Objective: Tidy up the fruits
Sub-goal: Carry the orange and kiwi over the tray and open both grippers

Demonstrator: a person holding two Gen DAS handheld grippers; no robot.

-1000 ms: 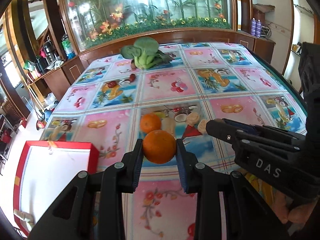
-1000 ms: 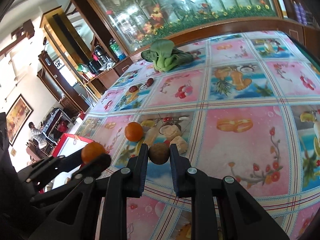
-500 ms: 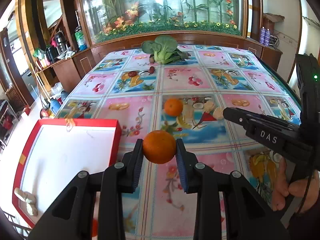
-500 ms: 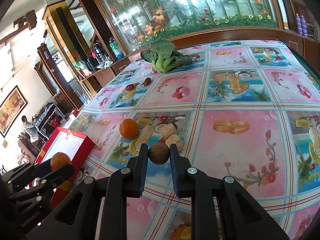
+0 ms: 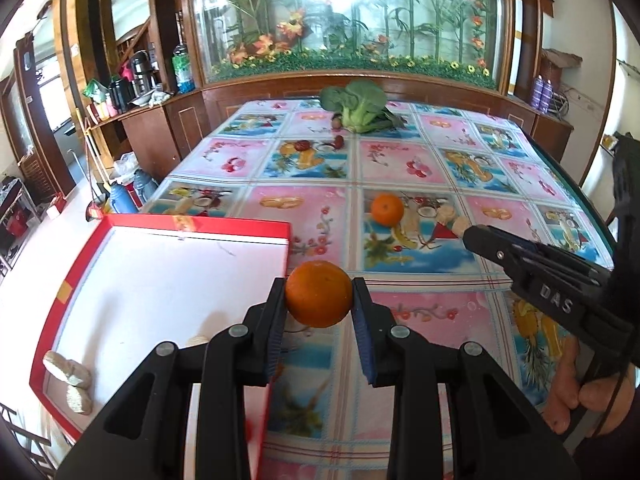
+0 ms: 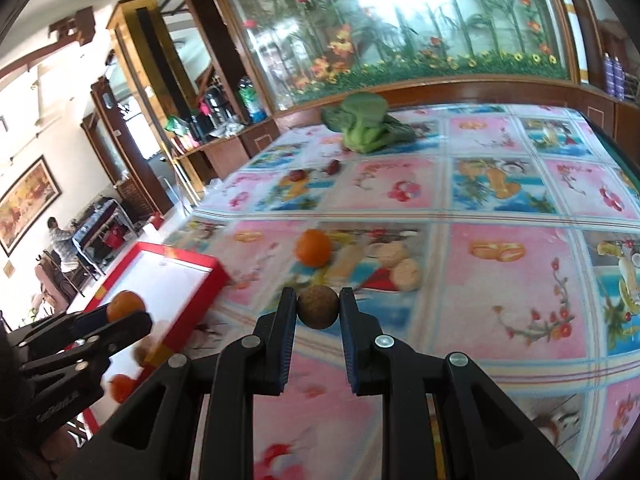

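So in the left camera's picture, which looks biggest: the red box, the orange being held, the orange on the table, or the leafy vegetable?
1. red box
2. held orange, though it is nearest the camera
3. leafy vegetable, far back
4. orange on the table

**Bright room, round bendy pictures**

Strong white light glares through the big glass panel (image 5: 344, 16) at the back and washes out its middle. The tablecloth (image 5: 400, 168) is bright with soft shadows. Both pictures bend at the edges, with dark corners. The right wrist picture is blurry, most on the red box (image 6: 176, 268)
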